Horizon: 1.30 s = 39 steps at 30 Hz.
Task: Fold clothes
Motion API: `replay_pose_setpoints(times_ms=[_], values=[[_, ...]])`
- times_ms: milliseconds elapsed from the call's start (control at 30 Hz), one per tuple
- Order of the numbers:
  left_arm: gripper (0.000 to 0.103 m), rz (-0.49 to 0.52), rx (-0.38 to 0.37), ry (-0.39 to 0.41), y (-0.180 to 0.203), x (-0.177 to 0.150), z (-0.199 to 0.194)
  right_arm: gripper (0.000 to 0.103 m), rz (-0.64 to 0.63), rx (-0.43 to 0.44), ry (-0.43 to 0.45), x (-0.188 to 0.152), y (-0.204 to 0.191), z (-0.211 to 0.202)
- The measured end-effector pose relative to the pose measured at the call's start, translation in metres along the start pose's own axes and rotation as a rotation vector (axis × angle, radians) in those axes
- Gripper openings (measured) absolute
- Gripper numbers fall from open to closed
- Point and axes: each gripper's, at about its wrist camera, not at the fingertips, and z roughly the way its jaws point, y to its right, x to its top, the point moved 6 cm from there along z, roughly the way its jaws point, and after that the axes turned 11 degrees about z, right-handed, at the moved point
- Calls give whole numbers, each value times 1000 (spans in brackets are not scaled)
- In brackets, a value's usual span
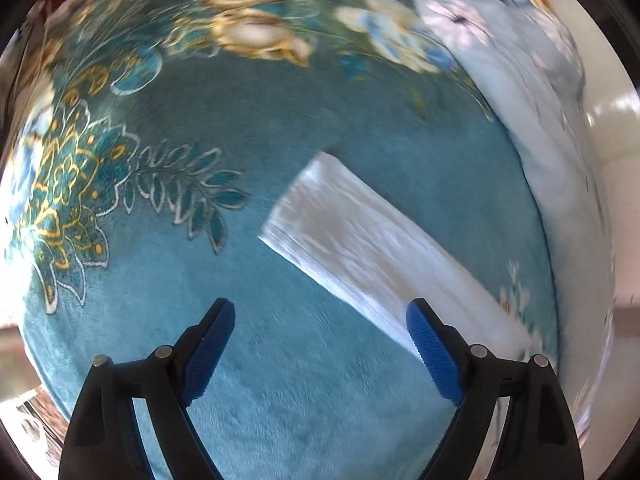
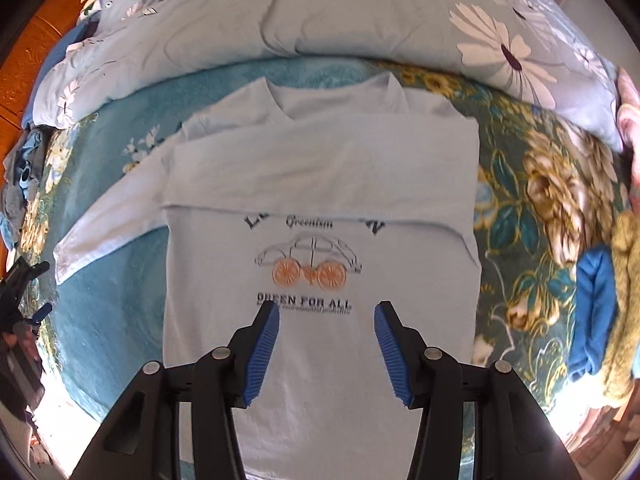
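A pale blue T-shirt (image 2: 320, 184) lies flat on a teal blanket (image 2: 116, 312) patterned with gold and white flowers, spread over a bed. In the right wrist view the shirt fills the centre, its neckline pointing away from the camera. Its right side is folded inward, giving a straight vertical edge, and a horizontal fold line crosses the chest. The left sleeve (image 2: 108, 220) sticks out to the side over the blanket. The printed front shows a line-drawn car with orange wheels (image 2: 308, 264) above the words "GREEN FOR ALL" (the smaller print beneath is too blurred to read).

The right gripper (image 2: 326, 322) hovers above the lower half of the shirt, its two blue-padded fingers spread apart with nothing between them. Beyond the shirt, a light blue duvet (image 2: 320, 12) with large white daisies is bunched along the far edge of the bed. At the right edge sit a blue garment (image 2: 594, 312) and an olive knitted one (image 2: 628, 300), touching each other.

The left wrist view is motion-blurred. The left gripper (image 1: 320, 318) is held over bare teal blanket (image 1: 248, 128), its fingers spread wide and empty. A pale sleeve (image 1: 360, 236) lies diagonally across the blanket, its lower part just behind the gripper's right-hand finger; whether they touch cannot be told. The daisy duvet (image 1: 532, 120) runs along the right side.
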Motion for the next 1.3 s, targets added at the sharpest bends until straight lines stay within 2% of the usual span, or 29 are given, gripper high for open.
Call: replay_pose_setpoints(times_ms=[133, 233, 267, 567, 700, 733, 800, 833, 867, 967, 1067, 1200, 1300], values=[[85, -144, -33, -16, -26, 8, 14, 53, -23, 20, -26, -9, -11, 10], [57, -247, -92, -35, -36, 6, 23, 53, -50, 41, -26, -10, -27, 11], [52, -280, -113, -40, -40, 5, 26, 53, -60, 48, -25, -10, -33, 11], [50, -435, -240, 10, -58, 15, 29, 53, -123, 55, -22, -8, -65, 10], [48, -441, -241, 1, -59, 21, 35, 53, -139, 53, -33, -10, -69, 12], [45, -443, -237, -2, -59, 21, 36, 53, -142, 53, -35, -11, -70, 13], [31, -448, -221, 2, -60, 23, 37, 53, -148, 54, -39, -12, -72, 14], [20, -449, -211, 6, -61, 24, 37, 53, -148, 54, -39, -11, -73, 14], [16, -447, -204, 12, -62, 26, 37, 53, -148, 54, -39, -11, -73, 14], [10, -420, -196, 25, -61, 29, 36, 53, -149, 54, -39, -10, -74, 14], [6, -341, -158, 44, -50, 37, 27, 53, -140, 53, -33, -9, -70, 12], [6, -98, -125, 107, -4, 52, -11, 53, -115, 53, -26, -5, -60, 9], [6, 155, -125, 165, 50, 51, -42, 53, -84, 64, -14, -1, -49, 4]])
